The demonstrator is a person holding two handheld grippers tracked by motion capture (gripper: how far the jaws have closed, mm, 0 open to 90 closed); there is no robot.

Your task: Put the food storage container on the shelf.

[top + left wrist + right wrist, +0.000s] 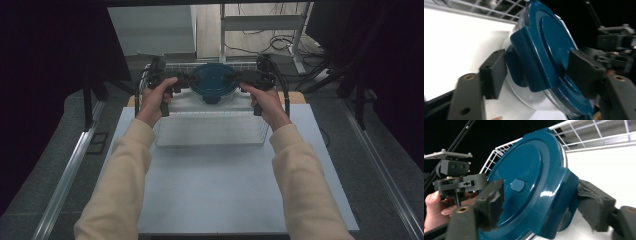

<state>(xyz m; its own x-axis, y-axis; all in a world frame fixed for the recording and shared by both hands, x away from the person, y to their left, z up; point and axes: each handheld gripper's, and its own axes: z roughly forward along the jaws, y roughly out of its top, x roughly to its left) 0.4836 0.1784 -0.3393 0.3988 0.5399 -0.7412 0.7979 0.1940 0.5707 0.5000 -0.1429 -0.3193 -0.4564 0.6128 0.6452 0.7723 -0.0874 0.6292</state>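
Dark curtains are flanking a pale tabletop (pixel 225 190), seen from the high view with a grey floor and cables lying beyond its far edge. Left tool (pixel 186 80) is sitting with its jaws spread around a latch flap at the rim of the blue lid (pixel 215 82); in the left gripper view (pixel 539 72) one jaw is standing clear of the flap with a gap showing, while the other is lying against the top of the lid (pixel 554 37), so this tool is released rather than clenched. Right tool (pixel 239 79) is straddling the opposite latch flap; in the right gripper view (pixel 541 202) its worn pads are standing on either side of the flap of the lid (pixel 529 170), and whether they are pressing on it cannot be told. Both tools are reaching in from opposite sides, each carried by a hand, the left hand (pixel 154 100) and the right hand (pixel 269 105), with cream sleeves (pixel 120 180) coming up from the bottom edge. Beneath the lid a clear round container (pixel 524 100) is showing. Container and lid are sitting at the far end of a white wire basket (pixel 210 131), which is resting on the far half of the tabletop.
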